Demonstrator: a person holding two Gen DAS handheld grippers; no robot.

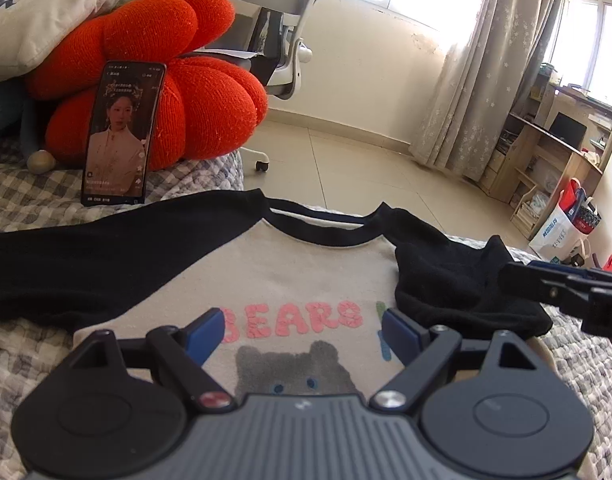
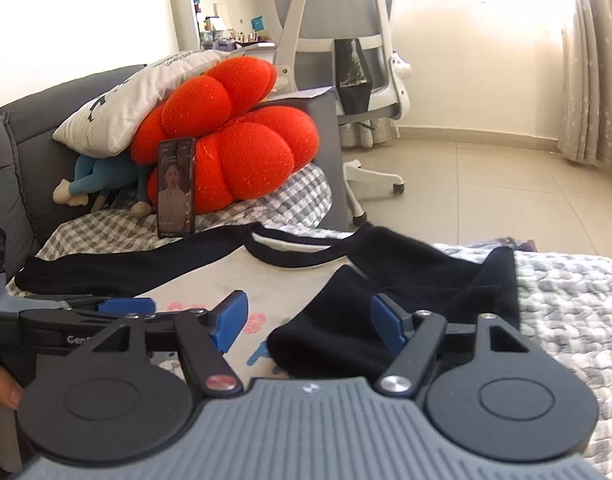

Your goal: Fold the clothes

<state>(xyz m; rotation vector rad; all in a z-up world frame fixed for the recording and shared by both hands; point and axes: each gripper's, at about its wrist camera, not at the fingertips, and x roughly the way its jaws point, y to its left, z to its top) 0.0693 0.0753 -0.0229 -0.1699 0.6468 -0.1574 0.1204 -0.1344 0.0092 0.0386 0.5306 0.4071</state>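
A cream raglan sweatshirt with black sleeves and pink "BEARS" lettering (image 1: 290,272) lies flat on the grey-checked quilted bedspread (image 1: 22,344) — one sleeve folded inward. The left gripper (image 1: 302,330) and right gripper (image 2: 308,320) hover above it, jaws spread, grasping nothing.

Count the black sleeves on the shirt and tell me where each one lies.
2. One sleeve lies stretched out flat toward the phone side. The other sleeve is folded inward, over the edge of the shirt's cream front. None seems hidden.
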